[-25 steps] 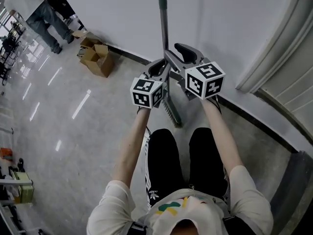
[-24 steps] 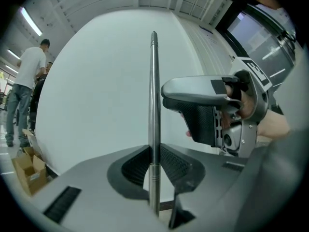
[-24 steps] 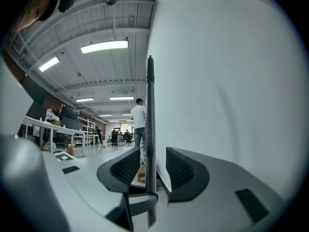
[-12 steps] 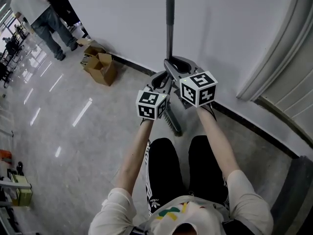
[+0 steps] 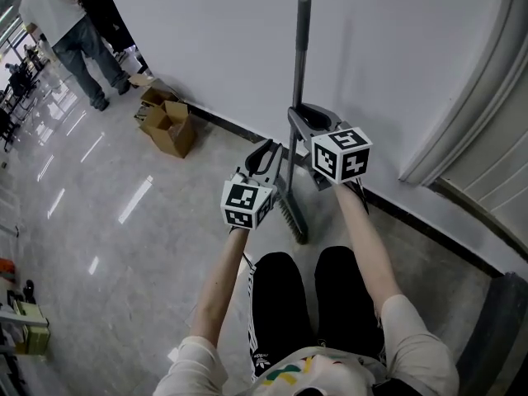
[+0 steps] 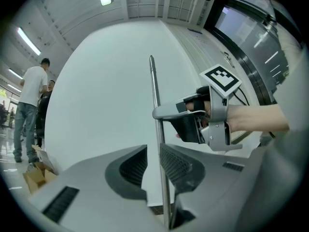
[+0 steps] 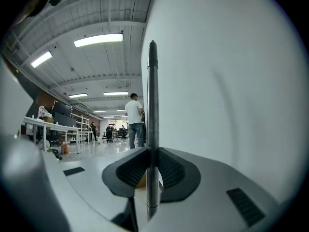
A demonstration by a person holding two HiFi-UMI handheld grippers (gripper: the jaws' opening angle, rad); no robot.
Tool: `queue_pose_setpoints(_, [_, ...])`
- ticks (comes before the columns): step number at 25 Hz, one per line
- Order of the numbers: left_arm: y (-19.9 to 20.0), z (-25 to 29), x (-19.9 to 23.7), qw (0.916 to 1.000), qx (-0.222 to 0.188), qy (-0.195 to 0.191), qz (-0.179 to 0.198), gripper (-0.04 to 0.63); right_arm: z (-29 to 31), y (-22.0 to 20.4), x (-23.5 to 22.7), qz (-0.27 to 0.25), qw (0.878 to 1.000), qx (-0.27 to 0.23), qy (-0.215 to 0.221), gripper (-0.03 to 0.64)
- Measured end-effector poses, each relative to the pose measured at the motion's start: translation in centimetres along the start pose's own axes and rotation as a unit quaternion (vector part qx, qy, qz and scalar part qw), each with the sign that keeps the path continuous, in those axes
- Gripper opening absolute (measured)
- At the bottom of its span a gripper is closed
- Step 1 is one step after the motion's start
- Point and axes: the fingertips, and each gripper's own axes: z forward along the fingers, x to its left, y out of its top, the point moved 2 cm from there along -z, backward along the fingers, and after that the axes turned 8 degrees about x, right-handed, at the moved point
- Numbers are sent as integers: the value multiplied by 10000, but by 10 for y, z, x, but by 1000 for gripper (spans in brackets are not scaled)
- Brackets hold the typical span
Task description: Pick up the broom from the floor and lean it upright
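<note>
The broom stands upright close to the white wall, its grey handle (image 5: 301, 48) rising from the bristle head (image 5: 293, 217) on the floor. My right gripper (image 5: 301, 122) is closing on the handle at mid-height. In the right gripper view both pads of the gripper (image 7: 150, 170) press on the handle (image 7: 152, 95). My left gripper (image 5: 272, 151) sits lower and to the left. In the left gripper view the handle (image 6: 154, 91) runs down between the jaws of that gripper (image 6: 153, 166), close to the right pad with a gap to the left pad.
Open cardboard boxes (image 5: 169, 122) lie by the wall's dark baseboard at the left, and people (image 5: 70, 23) stand beyond them. A door frame (image 5: 462, 97) runs along the right. The person's legs are right below the broom head.
The right gripper's jaws have narrowed onto the handle. The left gripper has drifted left and slightly back from the handle. More of the handle's top shows in the head view.
</note>
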Motion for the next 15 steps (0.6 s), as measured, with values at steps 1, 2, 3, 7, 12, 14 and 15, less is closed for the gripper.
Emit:
queue_pose_setpoints(1, [-4,-2,4,10000,8,36,-92,115,2,0,-4,-54,10000,53,24,80])
queue_pose_setpoints(2, [-8,-2,8,9998,14,56,-199,115,5,-1,-7,-109,9999,106,45,80])
queue_pose_setpoints(3, [-12,-3,11,9995,11,67,-301,115,10,-3,-11,-158,9997,156,64,79])
queue_pose_setpoints(7, [-21,-10,19,9995,72,242,-205,114,32,-8,-25,-304,9989,335,155,80])
queue_pose_setpoints(12, [-35,-17,30,9973,253,671,-135,44,51,-12,-51,-370,9982,431,-193,80])
queue_pose_setpoints(14, [-41,-20,36,9963,317,766,-228,43,54,-13,-61,-314,9977,415,-441,80])
queue_pose_setpoints(15, [-44,-21,38,9959,356,790,-252,44,55,-13,-66,-260,9973,382,-579,80])
